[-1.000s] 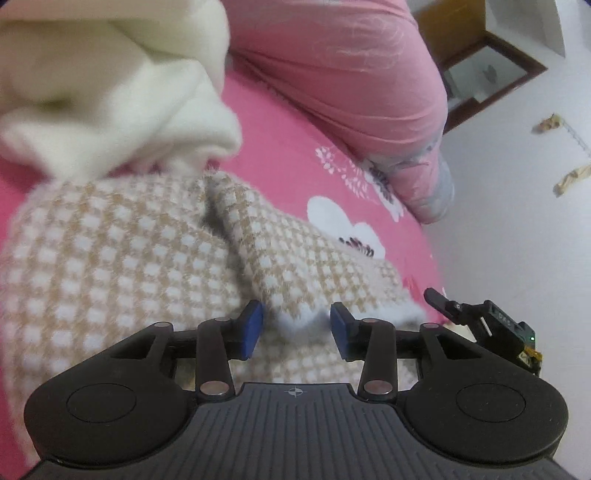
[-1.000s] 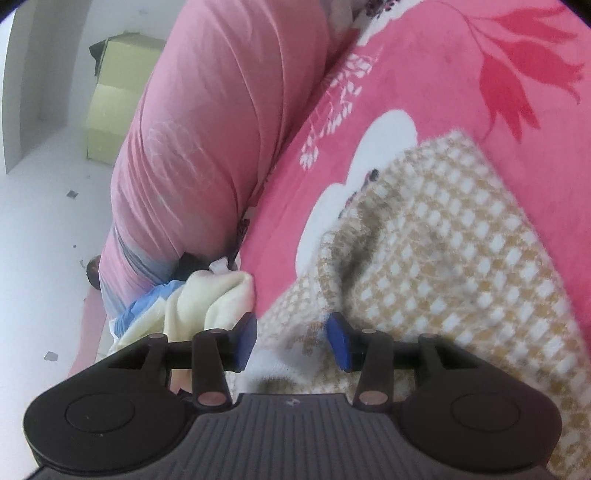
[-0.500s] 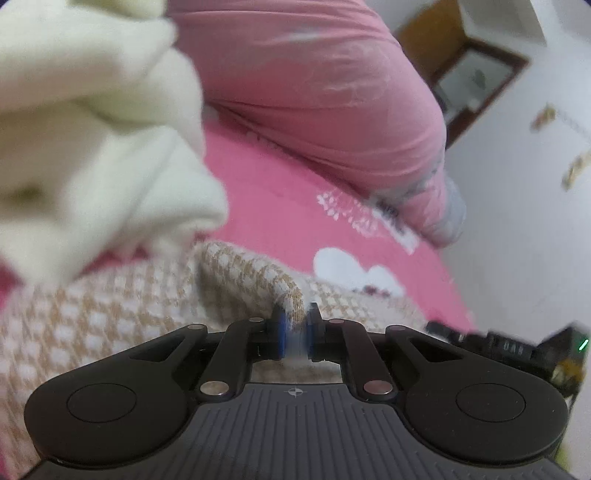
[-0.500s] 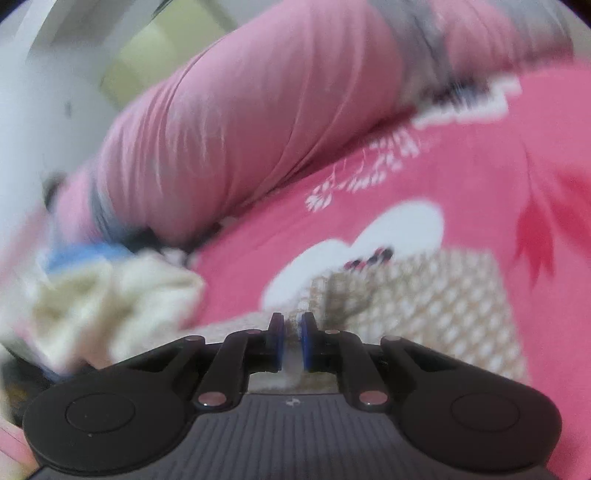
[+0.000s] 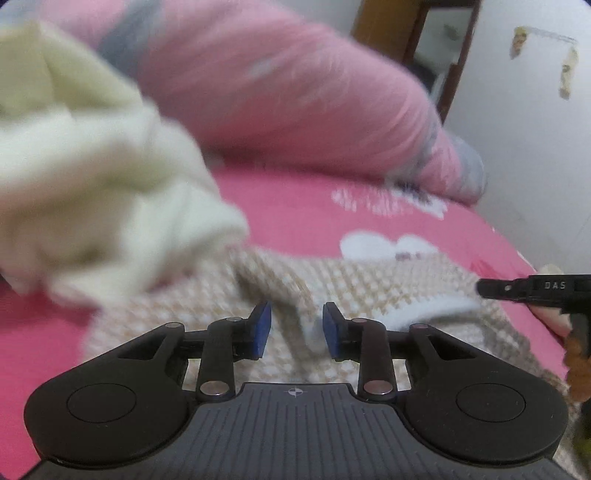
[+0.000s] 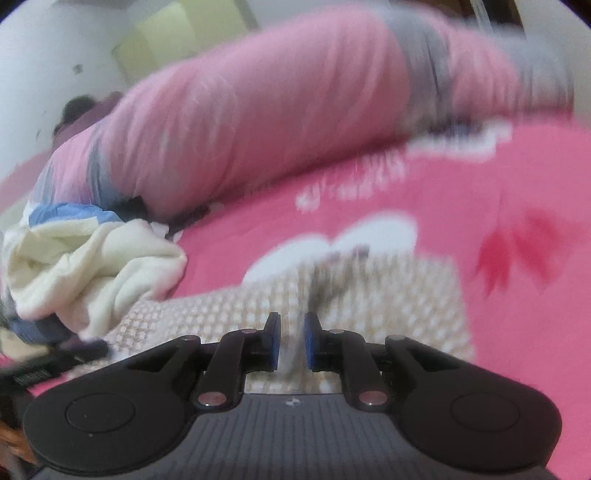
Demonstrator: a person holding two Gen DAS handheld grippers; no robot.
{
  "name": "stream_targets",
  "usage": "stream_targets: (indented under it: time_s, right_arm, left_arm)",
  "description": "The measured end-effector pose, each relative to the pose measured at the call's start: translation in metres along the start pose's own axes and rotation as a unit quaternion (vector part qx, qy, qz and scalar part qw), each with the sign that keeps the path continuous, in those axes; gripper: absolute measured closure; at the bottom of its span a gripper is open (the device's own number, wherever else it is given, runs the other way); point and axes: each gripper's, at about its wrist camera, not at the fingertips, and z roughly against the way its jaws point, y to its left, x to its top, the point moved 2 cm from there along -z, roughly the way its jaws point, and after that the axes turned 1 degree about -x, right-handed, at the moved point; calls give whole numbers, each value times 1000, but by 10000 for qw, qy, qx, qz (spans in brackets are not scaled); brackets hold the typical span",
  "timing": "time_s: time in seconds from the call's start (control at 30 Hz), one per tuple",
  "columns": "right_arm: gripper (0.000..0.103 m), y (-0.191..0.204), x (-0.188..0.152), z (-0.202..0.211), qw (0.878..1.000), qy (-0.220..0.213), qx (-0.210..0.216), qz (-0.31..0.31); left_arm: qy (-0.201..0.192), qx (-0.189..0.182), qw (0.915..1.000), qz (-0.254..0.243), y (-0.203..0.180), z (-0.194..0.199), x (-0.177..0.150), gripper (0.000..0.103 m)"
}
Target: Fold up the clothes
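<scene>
A beige-and-white checked garment [image 5: 369,284] lies spread on the pink bed sheet [image 5: 295,206]. My left gripper [image 5: 297,328] is open low over it, and a raised fold of the garment runs up between its blue pads. In the right wrist view the same checked garment [image 6: 388,295] lies under my right gripper [image 6: 292,341]. Its jaws stand only slightly apart, with blurred fabric in the narrow gap. Part of the right gripper's black body [image 5: 532,290] shows at the left view's right edge. A crumpled cream garment [image 5: 92,184] [image 6: 92,266] lies beside the checked one, at the left in both views.
A long rolled pink quilt [image 5: 295,92] [image 6: 258,122] lies across the far side of the bed. A bit of blue cloth [image 6: 62,214] sits behind the cream garment. A wooden cabinet [image 5: 417,33] and a white wall stand past the bed's right edge.
Half a second ago both grippers were shut on a fold of the checked garment. Now the left has opened wide, the right has parted slightly, and the garment lies flatter.
</scene>
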Motion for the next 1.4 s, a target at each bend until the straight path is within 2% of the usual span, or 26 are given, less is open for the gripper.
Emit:
stream_targets:
  time_s: [0.1, 0.17, 0.2, 0.27, 0.3, 0.33, 0.37, 0.43, 0.53, 0.7, 0.77, 0.83, 0.87, 0.9, 1.07, 1.27, 1.4]
  right_arm:
    - [88, 27, 4, -9, 9975, -238, -149, 641]
    - [88, 44, 7, -14, 9932, -396, -247, 1067]
    - [88, 53, 8, -17, 9902, -474, -296, 1279]
    - [86, 70, 9, -25, 9830, -595, -414, 1688]
    - [81, 67, 1, -43, 9813, -397, -594, 1787]
    - [81, 60, -13, -62, 9811, -126, -693, 1804]
    - [80, 53, -25, -78, 9805, 97, -771, 1805]
    - [80, 48, -23, -71, 9845, -45, -668, 1623]
    - [80, 50, -8, -69, 9867, 240, -679, 1460]
    - [80, 71, 21, -44, 9886, -224, -507, 1401]
    - [79, 73, 23, -51, 9904, -213, -413, 1302]
    - [74, 62, 1, -82, 9903, 190, -531, 1272]
    - [74, 57, -10, -96, 9898, 319, -572, 1267]
    - [74, 54, -22, -97, 9900, 28, -512, 1317]
    - [74, 58, -22, -91, 9890, -88, -592, 1356]
    - [74, 61, -23, -91, 9874, -125, -675, 1424]
    - [73, 68, -25, -85, 9835, -46, -874, 1582]
  left_arm:
    - [-336, 27, 9994, -100, -9, 0, 16, 72]
    - [-268, -40, 9994, -229, -21, -17, 24, 72]
    - [-157, -41, 9991, -380, -28, -30, 24, 72]
    - [305, 374, 9944, -937, -40, -65, 12, 72]
    - [480, 511, 9919, -1055, -40, -78, 2, 71]
    - [635, 621, 9897, -1122, -38, -89, -10, 71]
    - [570, 606, 9907, -1073, -35, -89, -14, 71]
    - [594, 521, 9927, -912, -31, -85, -9, 71]
    - [639, 423, 9941, -763, -27, -78, 0, 71]
    - [59, 256, 9980, -578, -33, -58, 22, 67]
    - [261, 219, 9968, -719, -43, -73, 22, 64]
    - [723, 361, 9914, -1030, -46, -98, 5, 62]
    - [679, 368, 9910, -1090, -44, -102, -3, 61]
    - [553, 353, 9915, -1122, -42, -105, -11, 61]
    - [509, 237, 9946, -873, -34, -99, -9, 61]
    - [448, 405, 9928, -1034, -40, -99, -11, 60]
    - [436, 700, 9890, -1229, -48, -92, -14, 58]
